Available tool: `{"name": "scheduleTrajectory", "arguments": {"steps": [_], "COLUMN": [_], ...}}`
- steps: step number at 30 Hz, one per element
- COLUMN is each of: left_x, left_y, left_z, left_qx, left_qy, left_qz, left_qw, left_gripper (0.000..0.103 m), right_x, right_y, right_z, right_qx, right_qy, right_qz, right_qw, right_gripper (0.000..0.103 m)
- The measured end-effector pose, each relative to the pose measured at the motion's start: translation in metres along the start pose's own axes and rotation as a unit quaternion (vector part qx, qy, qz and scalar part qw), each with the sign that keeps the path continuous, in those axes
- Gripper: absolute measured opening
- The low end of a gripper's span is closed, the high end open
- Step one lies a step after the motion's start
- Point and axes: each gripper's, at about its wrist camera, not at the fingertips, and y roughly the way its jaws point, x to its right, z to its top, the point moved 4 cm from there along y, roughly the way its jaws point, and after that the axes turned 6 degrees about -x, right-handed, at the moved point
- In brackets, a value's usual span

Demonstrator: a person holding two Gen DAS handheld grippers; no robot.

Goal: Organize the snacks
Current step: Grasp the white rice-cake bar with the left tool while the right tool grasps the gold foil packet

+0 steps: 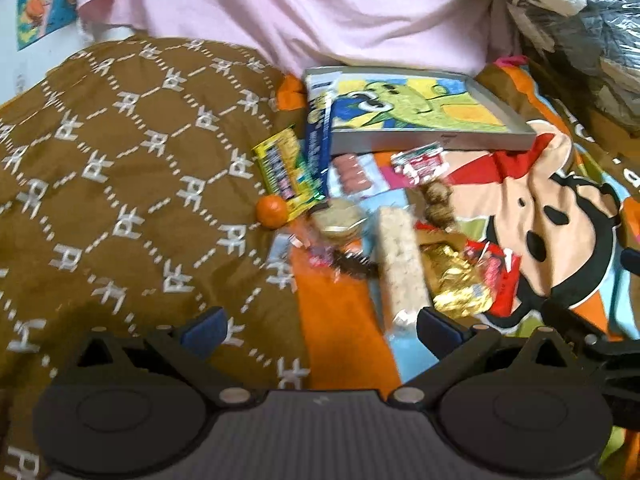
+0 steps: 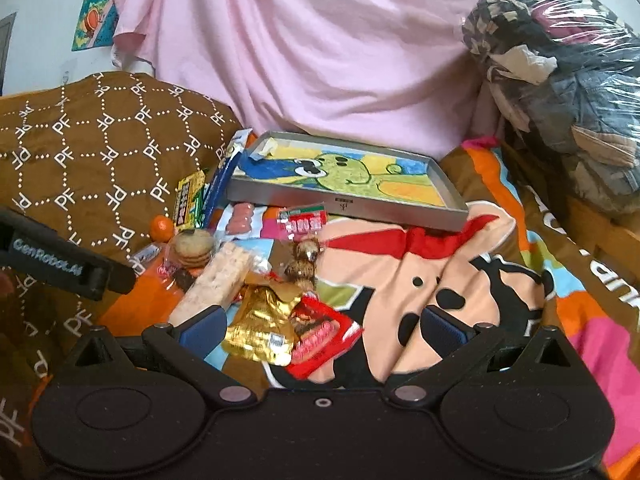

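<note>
Meanwhile, from the left wrist, the left gripper (image 1: 320, 330) hangs spread wide and empty above the snacks (image 1: 384, 232), heaped on the cartoon blanket (image 1: 560, 208) before the grey tray (image 1: 432, 140). From the right wrist, the right gripper (image 2: 322, 326) gapes empty over the gold packet (image 2: 260, 328).
</note>
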Motion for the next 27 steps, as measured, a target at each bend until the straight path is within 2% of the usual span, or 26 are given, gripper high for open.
{"name": "scheduleTrajectory", "arguments": {"steps": [4, 8, 12, 16, 22, 27], "left_x": [0.006, 0.006, 0.009, 0.018, 0.03, 0.035], "left_y": [0.009, 0.028, 0.056, 0.078, 0.099, 0.107], "left_z": [0.015, 0.027, 0.037, 0.044, 0.052, 0.051], "left_qx": [0.001, -0.006, -0.031, -0.047, -0.066, -0.087], "left_qy": [-0.003, -0.006, -0.002, 0.01, 0.041, 0.053], "left_qz": [-0.012, -0.017, -0.029, -0.051, -0.069, -0.074], "left_qw": [0.9999, 0.9998, 0.9991, 0.9975, 0.9946, 0.9921], "left_gripper": [0.103, 0.103, 0.103, 0.103, 0.102, 0.091], "right_x": [-0.005, -0.013, -0.016, -0.021, -0.03, -0.04], "right_y": [0.022, 0.053, 0.083, 0.108, 0.115, 0.11], "right_z": [0.005, 0.006, 0.005, -0.001, -0.007, -0.008], "right_qx": [-0.008, -0.016, -0.028, -0.044, -0.029, -0.013], "right_qy": [-0.031, -0.051, -0.061, -0.07, -0.068, -0.091], "right_qz": [0.003, 0.029, 0.048, 0.041, 0.035, 0.023], "right_qw": [0.999, 0.998, 0.997, 0.996, 0.997, 0.995], "right_gripper": [0.102, 0.102, 0.102, 0.102, 0.099, 0.092]}}
